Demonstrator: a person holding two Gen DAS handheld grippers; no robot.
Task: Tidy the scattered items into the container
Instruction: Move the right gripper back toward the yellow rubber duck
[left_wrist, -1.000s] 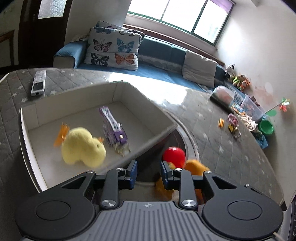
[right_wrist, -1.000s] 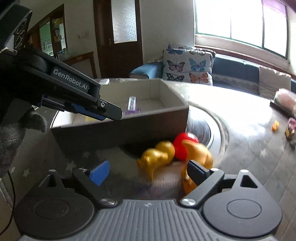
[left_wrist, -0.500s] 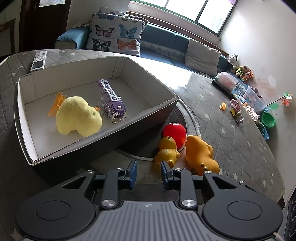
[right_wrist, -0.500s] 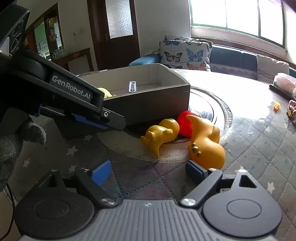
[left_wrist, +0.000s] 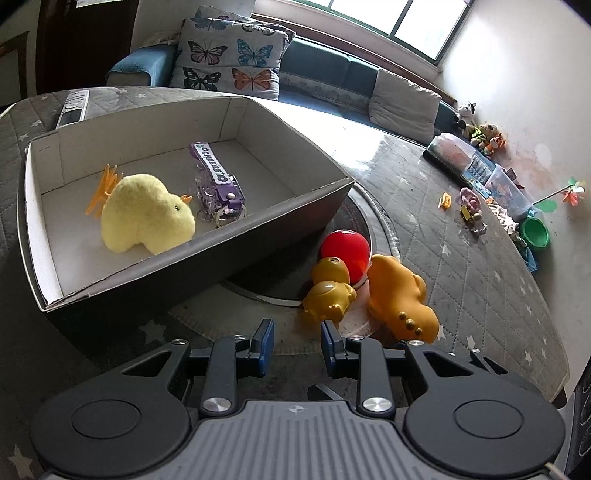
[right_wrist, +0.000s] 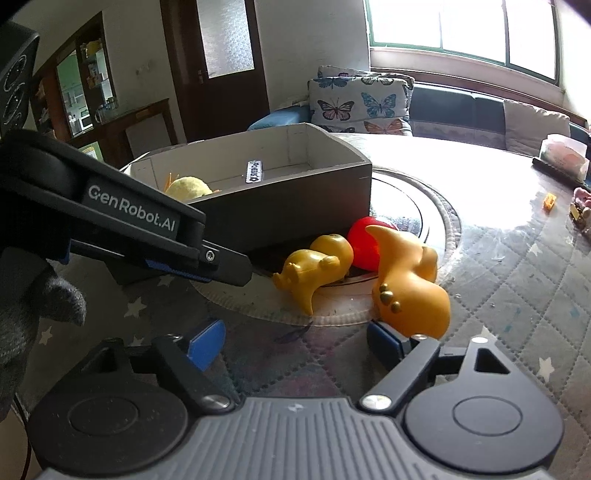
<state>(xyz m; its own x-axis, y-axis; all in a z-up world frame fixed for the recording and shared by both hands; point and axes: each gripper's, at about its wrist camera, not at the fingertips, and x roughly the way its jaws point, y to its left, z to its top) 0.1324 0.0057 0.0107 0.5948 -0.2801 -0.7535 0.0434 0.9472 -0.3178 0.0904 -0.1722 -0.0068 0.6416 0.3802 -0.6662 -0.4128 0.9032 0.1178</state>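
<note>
Open box (left_wrist: 258, 236), chick (left_wrist: 147, 218) inside, ducks (left_wrist: 399, 295) beside

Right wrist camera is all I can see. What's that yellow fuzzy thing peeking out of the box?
Observer: A yellow plush chick, lying on the floor of the box with its orange feet toward the back wall.
Operator: Is anything next to it?
Observer: Yes, a purple keychain strap lies beside it, deeper in the box.
Operator: Is the other gripper holding a toy?
Observer: No. The left gripper is open, with nothing between its fingers.
</note>
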